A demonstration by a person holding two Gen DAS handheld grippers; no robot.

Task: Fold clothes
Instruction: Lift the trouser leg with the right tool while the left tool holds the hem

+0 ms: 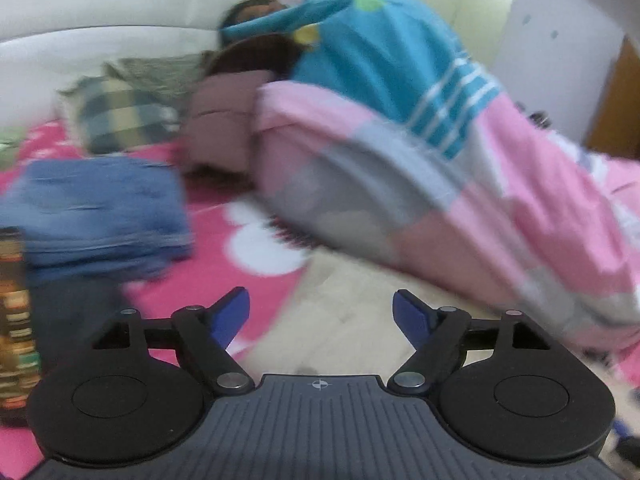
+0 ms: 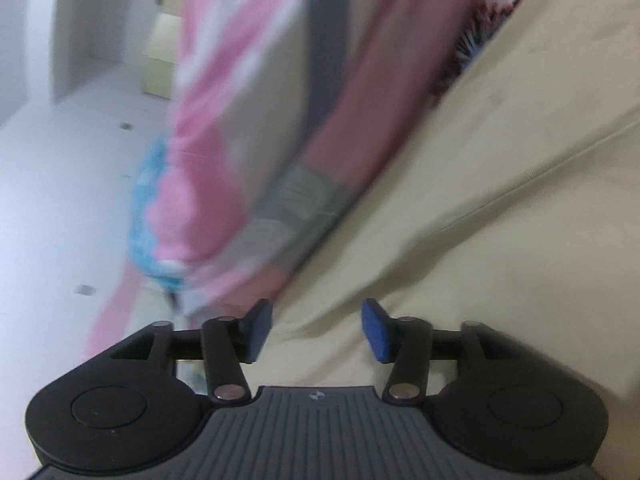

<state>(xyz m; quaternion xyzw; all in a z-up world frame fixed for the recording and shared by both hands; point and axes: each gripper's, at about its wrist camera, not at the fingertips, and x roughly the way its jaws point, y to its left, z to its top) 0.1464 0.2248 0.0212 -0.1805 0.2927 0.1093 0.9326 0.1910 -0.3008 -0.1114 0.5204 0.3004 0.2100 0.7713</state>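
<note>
Left wrist view, from the left edge: one patterned brown item (image 1: pixel 14 320), blurred, too smeared to name. Beside it one folded stack of blue denim (image 1: pixel 100 212) on the pink bed sheet (image 1: pixel 208 216). Farther back, one plaid pillow (image 1: pixel 120 116) against the white headboard (image 1: pixel 100 4), then a mauve folded bundle (image 1: pixel 220 124). To the right, one large heap — a pink-and-grey patchwork quilt (image 1: pixel 460 216) with a turquoise striped cloth (image 1: pixel 380 64) draped over its top. One cream garment (image 1: pixel 344 300) lying flat on the sheet, directly ahead of the left gripper (image 1: pixel 321 316); blue pads (image 1: pixel 232 312) spread wide, nothing between them. Open room only in the strip between denim stack and quilt edge.

Right wrist view, tilted hard: white floor (image 2: pixel 60 200) at left, same quilt (image 2: pixel 256 120) hanging through the middle, its hem near the left pad. Cream garment (image 2: pixel 480 160) filling the right half — one long seam running diagonally. Right gripper (image 2: pixel 318 330) low over that cloth, pads apart, gripping nothing; contact with the fabric not discernible.
</note>
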